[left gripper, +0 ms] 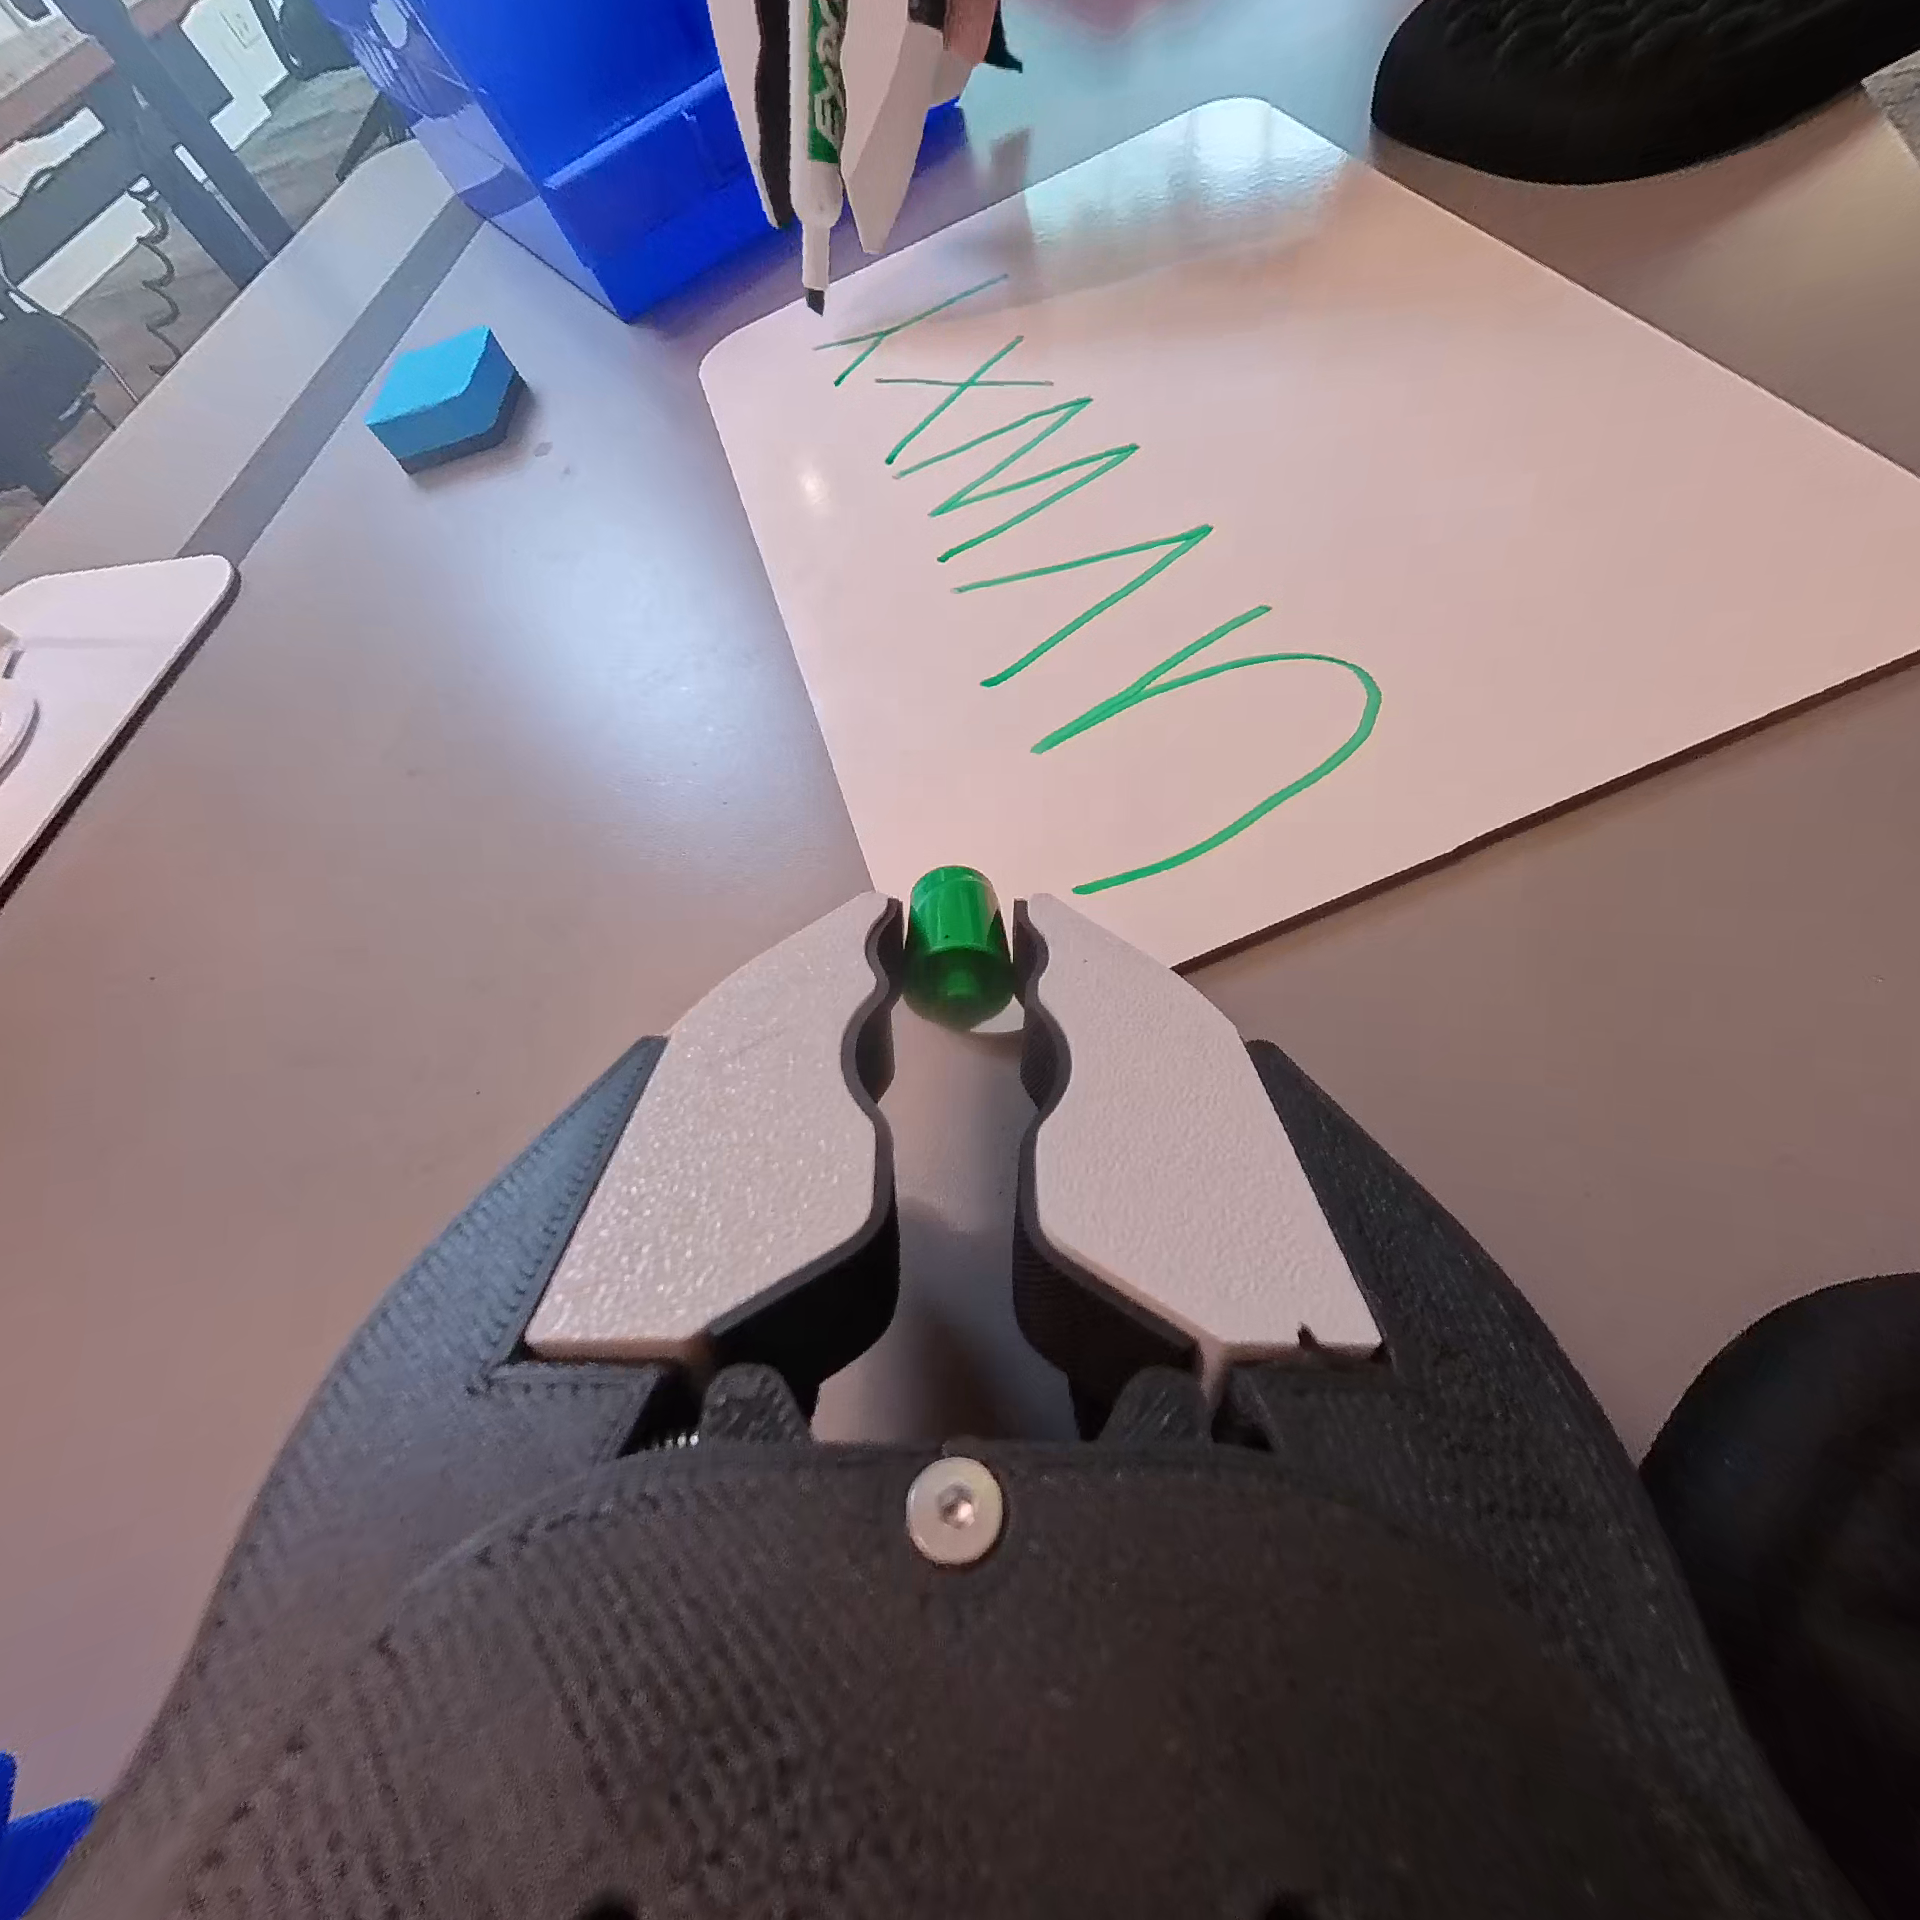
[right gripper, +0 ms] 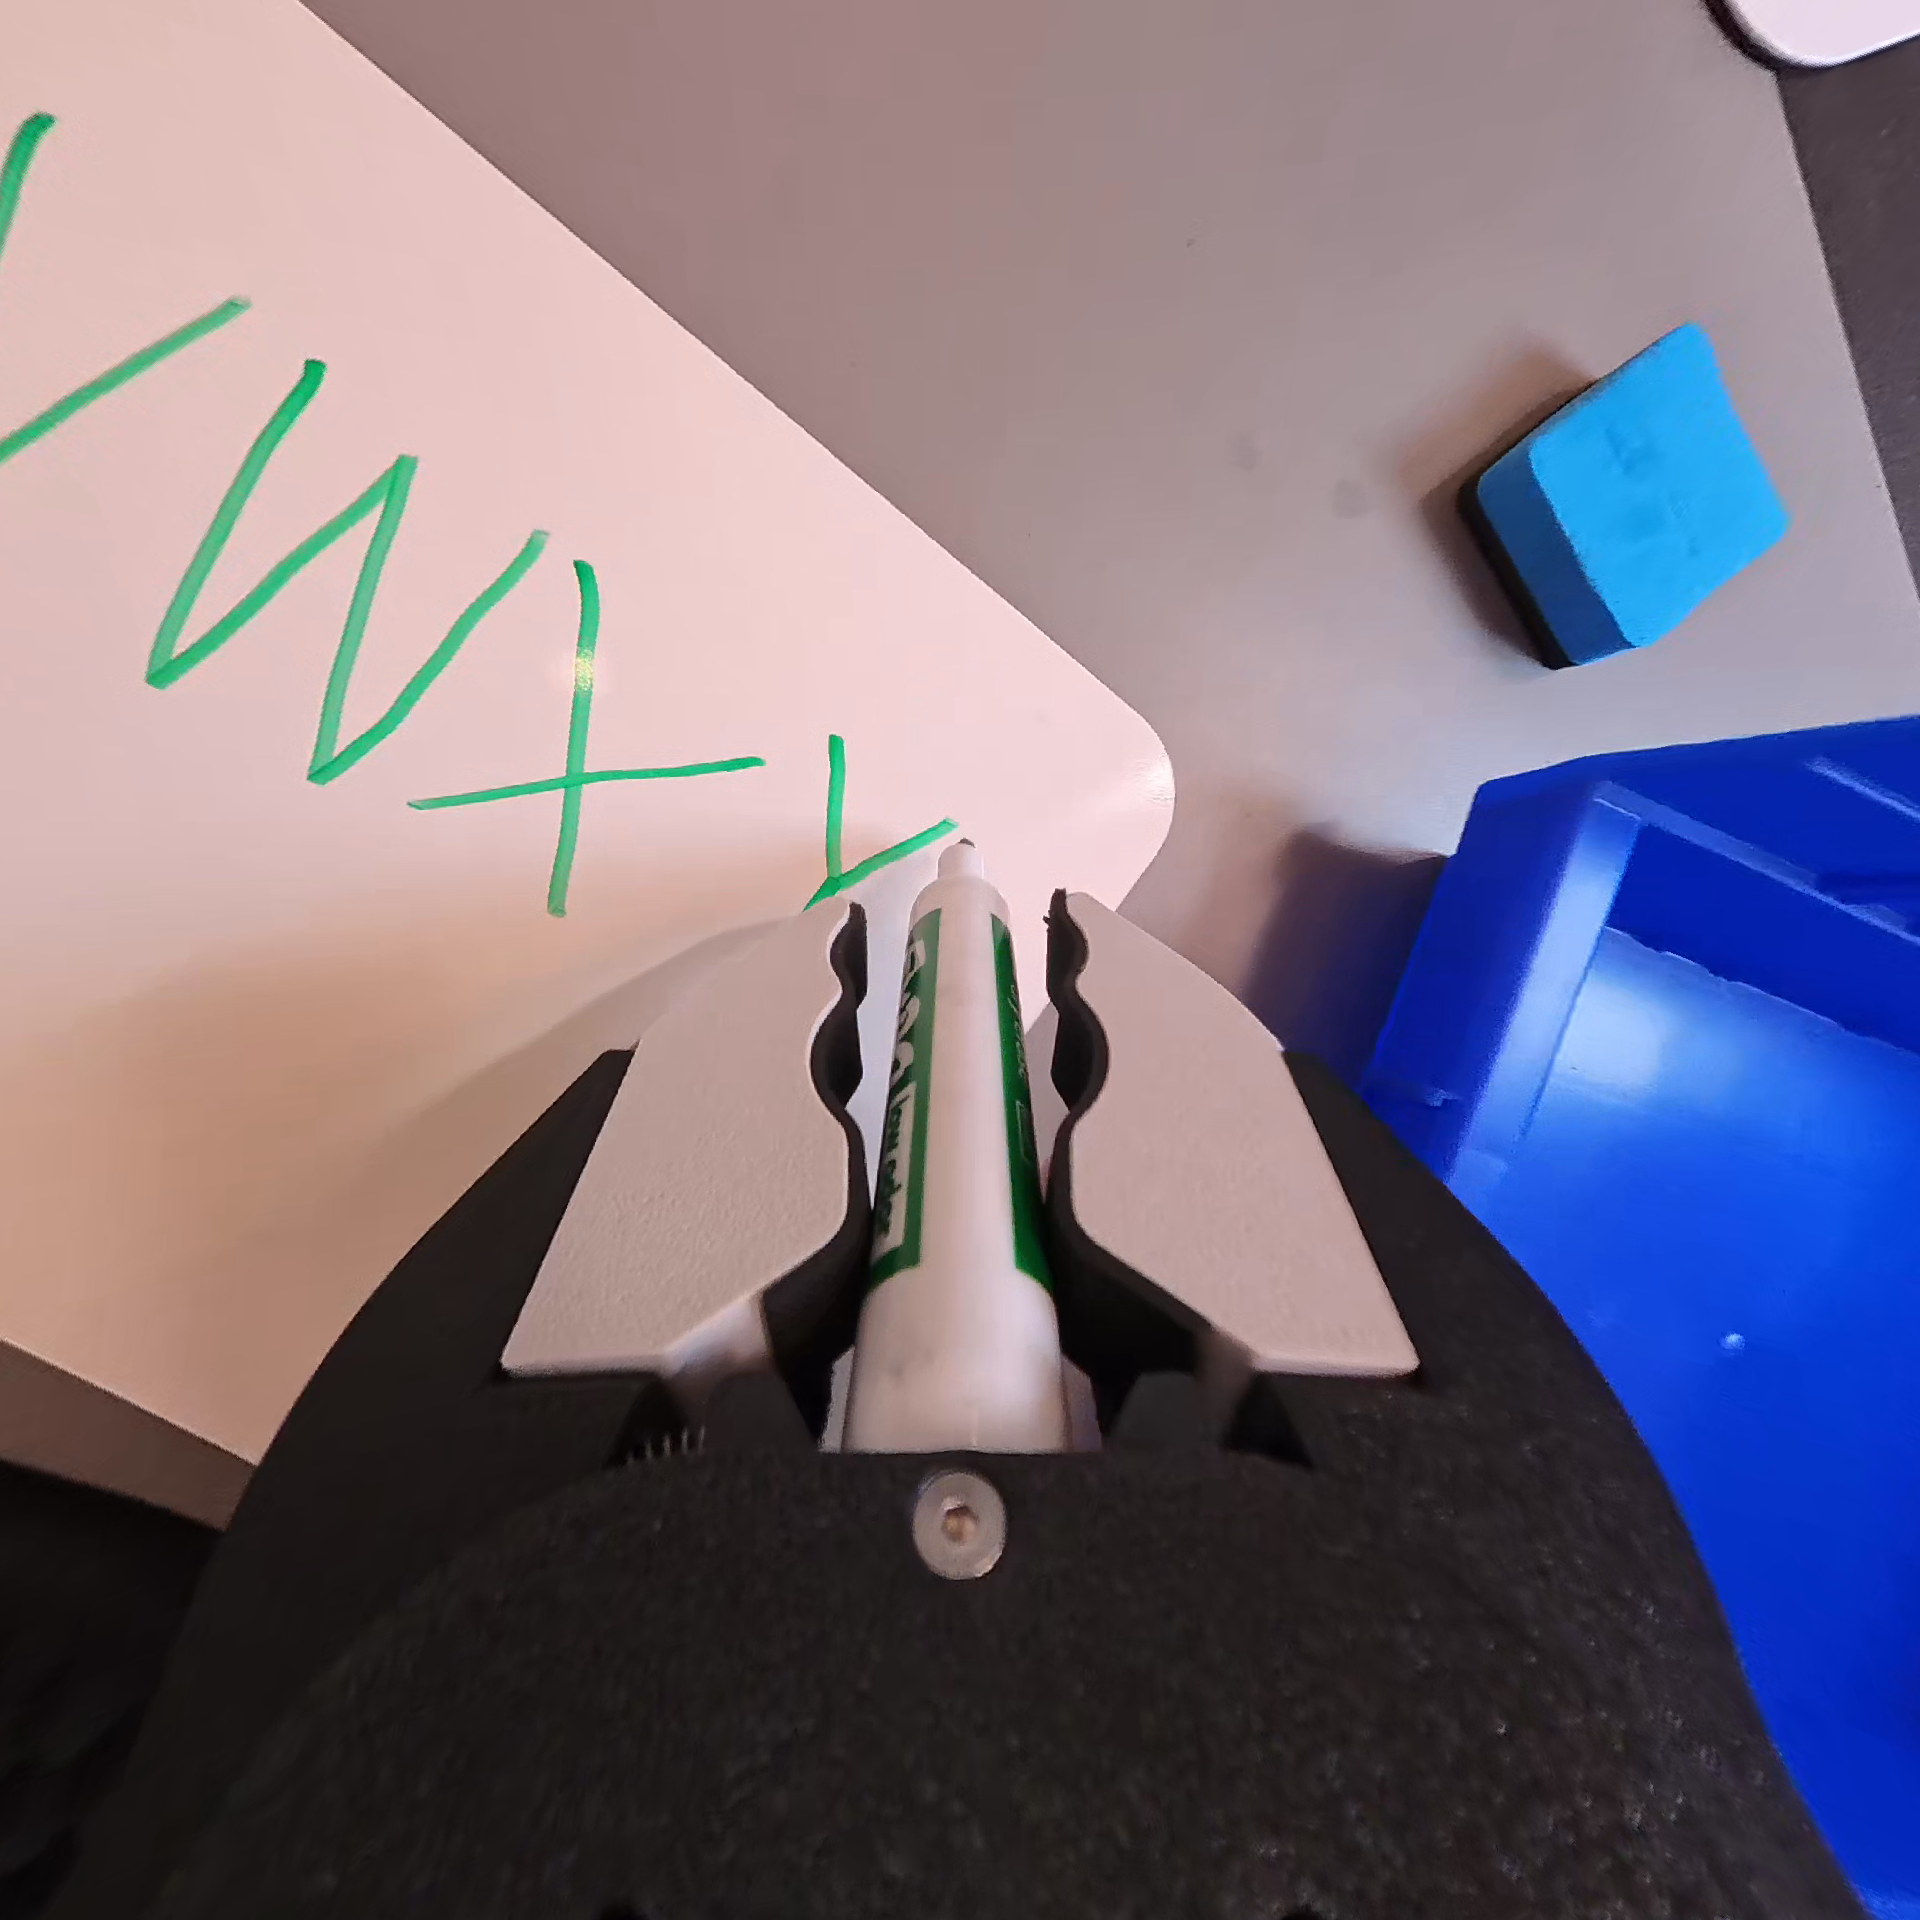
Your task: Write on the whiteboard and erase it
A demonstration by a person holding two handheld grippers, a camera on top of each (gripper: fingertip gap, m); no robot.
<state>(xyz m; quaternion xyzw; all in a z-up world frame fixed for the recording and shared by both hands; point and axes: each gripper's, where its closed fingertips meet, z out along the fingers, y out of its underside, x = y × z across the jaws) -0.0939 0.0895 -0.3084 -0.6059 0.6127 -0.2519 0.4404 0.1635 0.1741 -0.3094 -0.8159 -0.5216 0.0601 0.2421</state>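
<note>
The right gripper (right gripper: 956,914) is clamped on a green dry-erase marker (right gripper: 951,1143), whose barrel runs along the channel between the two grey fingers with the tip projecting forward. In the right wrist view, the tip sits at the lower centre of the frame, at the last green stroke near the rounded corner of the whiteboard (right gripper: 312,1039). In the left wrist view, the same marker (left gripper: 819,156) hangs nearly vertical at the upper centre, its tip just above or touching the board; contact cannot be confirmed. The left gripper (left gripper: 956,925) is closed on the green marker cap (left gripper: 954,951) at its fingertips, low over the grey table (left gripper: 468,779), beside the near corner of the whiteboard (left gripper: 1455,520). A line of green writing (left gripper: 1091,540) crosses the board. A blue eraser (right gripper: 1626,509) lies on the table at the upper right, apart from the board, next to a blue bin (right gripper: 1662,1091).
</note>
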